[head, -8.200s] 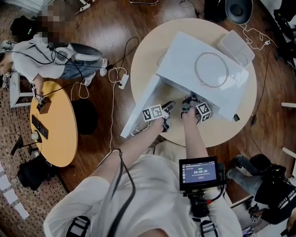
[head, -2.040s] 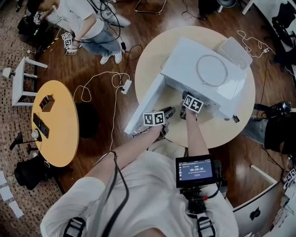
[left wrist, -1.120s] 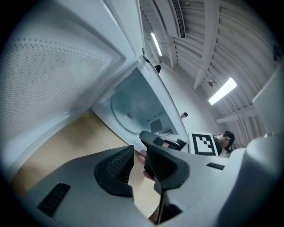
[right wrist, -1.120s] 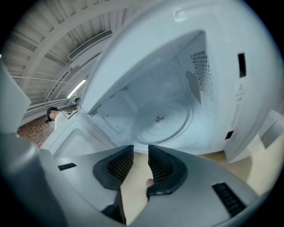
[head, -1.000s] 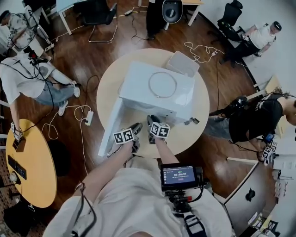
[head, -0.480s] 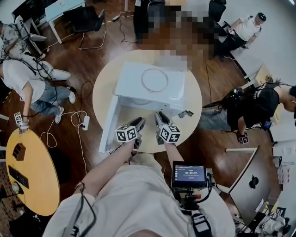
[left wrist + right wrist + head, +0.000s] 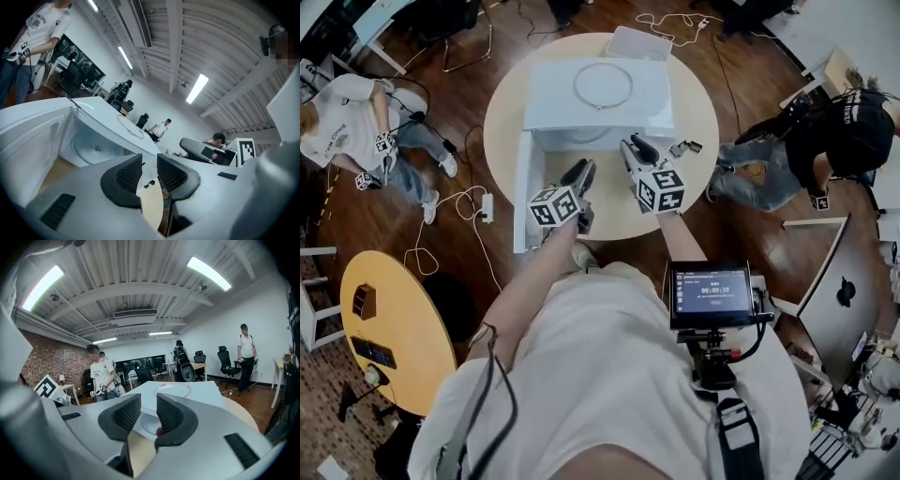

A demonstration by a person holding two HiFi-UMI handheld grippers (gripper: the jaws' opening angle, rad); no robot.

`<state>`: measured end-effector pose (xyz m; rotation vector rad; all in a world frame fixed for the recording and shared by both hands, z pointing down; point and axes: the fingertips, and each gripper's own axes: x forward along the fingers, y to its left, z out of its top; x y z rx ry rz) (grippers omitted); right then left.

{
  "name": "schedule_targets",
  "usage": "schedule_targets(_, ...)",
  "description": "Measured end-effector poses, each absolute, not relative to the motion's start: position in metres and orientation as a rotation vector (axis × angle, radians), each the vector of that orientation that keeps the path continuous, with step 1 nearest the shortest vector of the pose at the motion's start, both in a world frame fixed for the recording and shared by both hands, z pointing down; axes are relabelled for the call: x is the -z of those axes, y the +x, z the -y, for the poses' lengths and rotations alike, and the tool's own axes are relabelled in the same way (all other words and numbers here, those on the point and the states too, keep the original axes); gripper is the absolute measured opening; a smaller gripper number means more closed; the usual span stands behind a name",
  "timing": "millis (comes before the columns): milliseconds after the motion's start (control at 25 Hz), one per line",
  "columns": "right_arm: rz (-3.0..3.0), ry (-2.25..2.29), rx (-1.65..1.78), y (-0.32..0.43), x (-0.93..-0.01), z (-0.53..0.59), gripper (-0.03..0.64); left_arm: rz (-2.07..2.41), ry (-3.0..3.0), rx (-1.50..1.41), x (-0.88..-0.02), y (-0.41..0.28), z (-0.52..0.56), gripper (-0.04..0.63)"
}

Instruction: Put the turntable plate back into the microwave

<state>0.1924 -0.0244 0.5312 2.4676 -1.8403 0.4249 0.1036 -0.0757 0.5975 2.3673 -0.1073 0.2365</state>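
Left gripper (image 7: 585,168): jaws slightly spread, nothing between.
Right gripper (image 7: 636,145): jaws slightly spread, nothing between.
Door (image 7: 522,192): swung open, left side.
Turntable plate (image 7: 93,146): flat inside microwave (image 7: 551,103) cavity.
Ring (image 7: 575,86): on microwave top.
Round table (image 7: 694,112): carries microwave.

The person's left forearm (image 7: 523,281) and right forearm (image 7: 680,236) reach forward side by side. The left gripper (image 7: 584,174) and the right gripper (image 7: 637,150) point ahead, tipped slightly downward. Each has its jaws a little apart, with nothing between them.
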Motion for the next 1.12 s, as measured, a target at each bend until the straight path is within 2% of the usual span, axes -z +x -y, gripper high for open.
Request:
schedule_targets(360, 1.855, 2.471, -0.425, 0.166, -0.518, -0.019, 0.104, -0.058, 2.314, -0.283, -0.588, 0.104, 0.025, 0.091)
schedule_targets(680, 1.819, 2.514, -0.443, 0.157, -0.521, -0.046, 0.104, -0.135, 2.273, -0.443, -0.631, 0.112, -0.007, 0.091)
schedule_targets(1120, 1.762, 2.438, -0.628, 0.152, -0.597, -0.048, 0.104, -0.165, 2.161, -0.587, -0.717, 0.128, -0.008, 0.091)
